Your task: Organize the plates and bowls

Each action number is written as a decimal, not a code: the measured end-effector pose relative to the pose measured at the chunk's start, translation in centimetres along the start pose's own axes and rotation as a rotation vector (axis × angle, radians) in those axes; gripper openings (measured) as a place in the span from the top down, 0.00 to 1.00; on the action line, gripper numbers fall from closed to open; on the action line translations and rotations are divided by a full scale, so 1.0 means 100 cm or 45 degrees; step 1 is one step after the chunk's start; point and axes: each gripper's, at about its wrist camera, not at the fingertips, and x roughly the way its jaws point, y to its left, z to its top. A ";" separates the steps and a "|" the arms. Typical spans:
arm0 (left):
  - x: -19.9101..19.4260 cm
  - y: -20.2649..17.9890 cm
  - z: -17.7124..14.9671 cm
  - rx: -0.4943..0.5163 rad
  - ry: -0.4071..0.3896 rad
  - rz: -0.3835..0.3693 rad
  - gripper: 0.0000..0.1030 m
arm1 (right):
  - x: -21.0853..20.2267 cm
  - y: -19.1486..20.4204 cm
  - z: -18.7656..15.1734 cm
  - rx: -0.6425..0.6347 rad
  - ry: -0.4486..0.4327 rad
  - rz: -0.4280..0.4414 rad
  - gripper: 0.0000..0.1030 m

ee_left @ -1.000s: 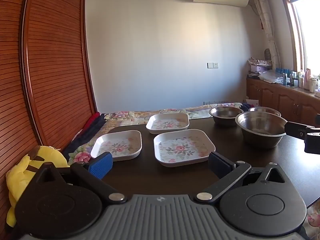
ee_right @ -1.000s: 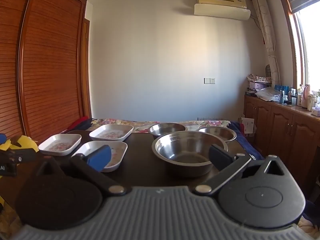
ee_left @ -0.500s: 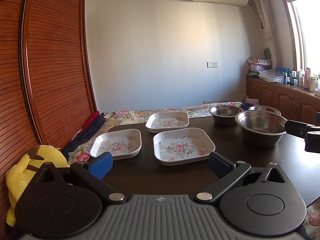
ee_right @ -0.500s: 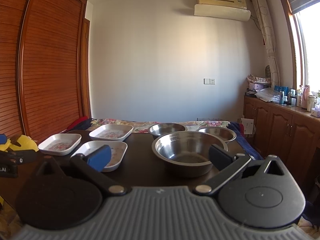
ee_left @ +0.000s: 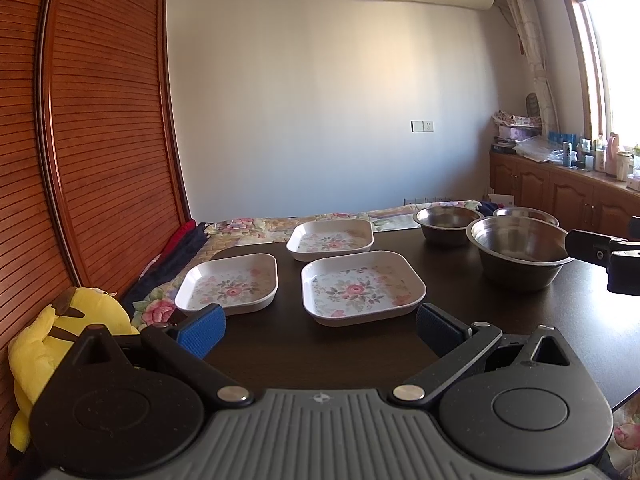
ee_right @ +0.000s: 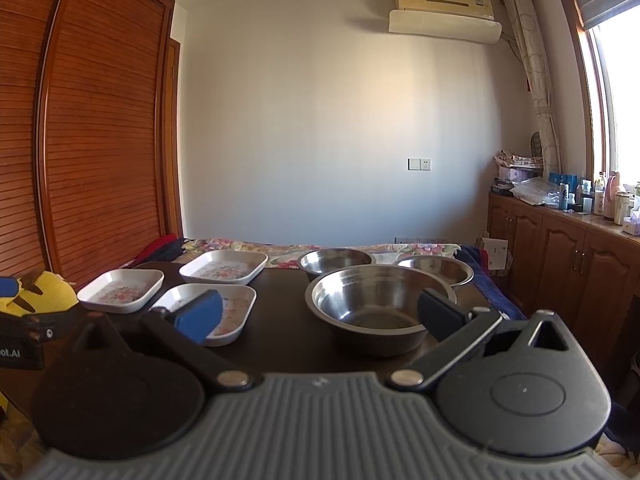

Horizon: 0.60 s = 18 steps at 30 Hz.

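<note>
While both grippers hang just short of the near edge of the dark brown wooden table [ee_left: 520, 332], nothing on it is being touched. The left gripper [ee_left: 320, 326] has its jaws spread wide and empty, and between its blue-padded fingertips [ee_left: 202, 330] the nearest white square plate with a pink floral print [ee_left: 362, 286] is framed, sitting flat on the table. A second floral square plate [ee_left: 230, 282] lies to its left near the table's left edge, and a third floral square plate [ee_left: 330, 238] lies behind them toward the far edge; the three are close but apart from one another. The right gripper [ee_right: 320, 314] is likewise wide open and holds nothing; it faces the large stainless steel round bowl [ee_right: 376, 306] standing upright on the right half of the table. Behind this large bowl are two smaller stainless steel bowls, one at back centre [ee_right: 336, 262] and one at back right [ee_right: 438, 270], both upright and unstacked. Whether the back-right bowl touches the large bowl cannot be judged from these views. Off the table's left side a yellow plush toy [ee_left: 52, 344] rests against the slatted reddish-brown wooden wardrobe [ee_left: 100, 160]. A flower-patterned bedspread [ee_left: 256, 228] lies beyond the table's far edge.
</note>
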 end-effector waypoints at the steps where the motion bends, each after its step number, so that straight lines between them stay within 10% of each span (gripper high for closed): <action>1: 0.000 0.000 0.000 0.000 -0.001 0.001 0.00 | 0.000 0.000 0.000 0.000 0.001 0.000 0.00; 18: 0.002 0.000 0.000 -0.001 0.002 0.000 0.00 | 0.000 -0.001 0.000 -0.001 -0.001 -0.001 0.00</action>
